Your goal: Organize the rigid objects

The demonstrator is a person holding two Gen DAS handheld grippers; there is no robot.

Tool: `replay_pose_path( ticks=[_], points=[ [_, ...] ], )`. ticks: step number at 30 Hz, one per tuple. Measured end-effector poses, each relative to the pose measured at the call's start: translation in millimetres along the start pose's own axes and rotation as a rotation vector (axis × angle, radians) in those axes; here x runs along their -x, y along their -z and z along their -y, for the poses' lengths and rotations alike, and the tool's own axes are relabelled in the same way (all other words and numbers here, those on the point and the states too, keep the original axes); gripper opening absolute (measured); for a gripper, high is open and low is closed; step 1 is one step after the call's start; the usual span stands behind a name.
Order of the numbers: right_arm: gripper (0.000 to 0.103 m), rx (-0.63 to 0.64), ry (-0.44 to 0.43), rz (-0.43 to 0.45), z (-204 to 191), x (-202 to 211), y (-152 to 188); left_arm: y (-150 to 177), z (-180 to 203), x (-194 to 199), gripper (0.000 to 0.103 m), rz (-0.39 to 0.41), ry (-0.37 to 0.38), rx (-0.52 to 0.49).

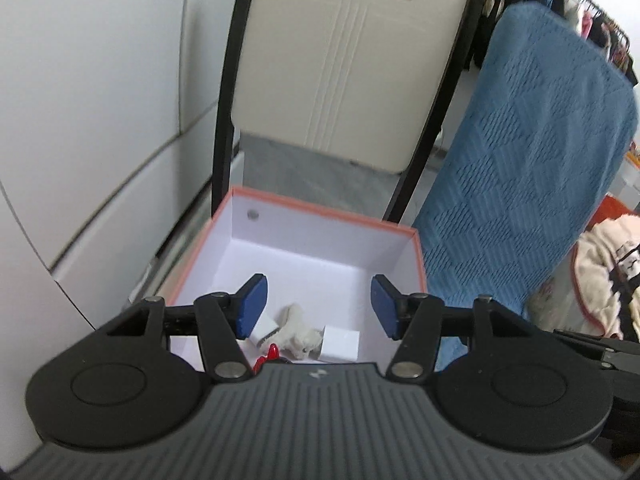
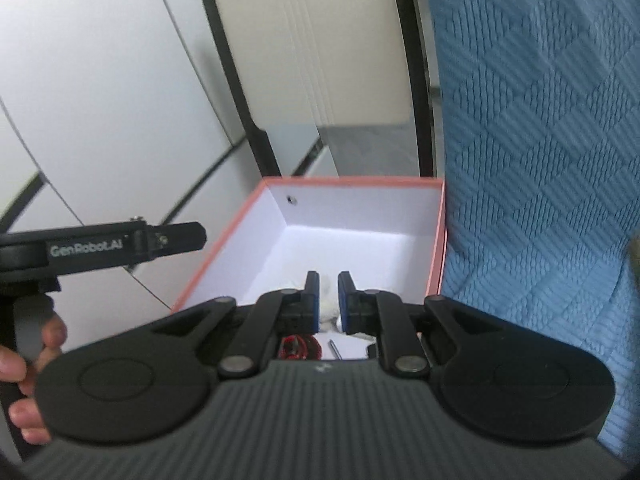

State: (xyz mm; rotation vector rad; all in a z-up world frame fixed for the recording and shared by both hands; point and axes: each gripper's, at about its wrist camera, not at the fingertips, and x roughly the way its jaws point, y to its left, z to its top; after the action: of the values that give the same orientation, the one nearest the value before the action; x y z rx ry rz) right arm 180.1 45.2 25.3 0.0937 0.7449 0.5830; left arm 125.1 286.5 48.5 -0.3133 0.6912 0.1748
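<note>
**Both grippers over the box, nothing held**

Start at your left. Your left gripper [image 1: 316,306] hangs above the open white cardboard box with the salmon-pink rim [image 1: 320,210], and its blue-padded jaws stand well apart with only air between them. The contents lie below and nearer to you than those pads, against the box's near wall, so any pick from here means tipping down and drawing back rather than reaching forward. From the left in that view you have a small white plug-like block [image 1: 262,330], partly behind the left pad, its long axis slanting across the line of the jaws; beside it a small cream plush toy [image 1: 298,334], lying diagonally; then a white cube-shaped charger [image 1: 340,344], which sits nearest the middle of the gap. A glossy red object [image 1: 269,354] peeks out at the gripper's body edge; what it is I cannot tell.

Move right. Your right gripper [image 2: 328,286] has its jaws drawn nearly together, and nothing is clamped; the pale shape in the slit is the plush toy down in the box. Below it you can see the red object and a thin grey metal pin [image 2: 334,350] on the white floor. The far half of the box is bare.

In my judgement the left gripper, already open and centred over the cube, is the better placed hand. A blue quilted cloth [image 2: 540,140] hangs close along the box's right wall, so watch that side.
</note>
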Motion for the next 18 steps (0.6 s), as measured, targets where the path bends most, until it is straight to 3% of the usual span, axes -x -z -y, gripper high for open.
replay_pose_path(
  ticks=[12,18],
  points=[
    [0.014,0.036,-0.016,0.115,-12,78,7,17,18,96,0.066,0.121,-0.014,0.0],
    [0.014,0.043,-0.01,0.136,-14,106,24,44,36,126,0.071,0.152,-0.06,-0.086]
  ],
)
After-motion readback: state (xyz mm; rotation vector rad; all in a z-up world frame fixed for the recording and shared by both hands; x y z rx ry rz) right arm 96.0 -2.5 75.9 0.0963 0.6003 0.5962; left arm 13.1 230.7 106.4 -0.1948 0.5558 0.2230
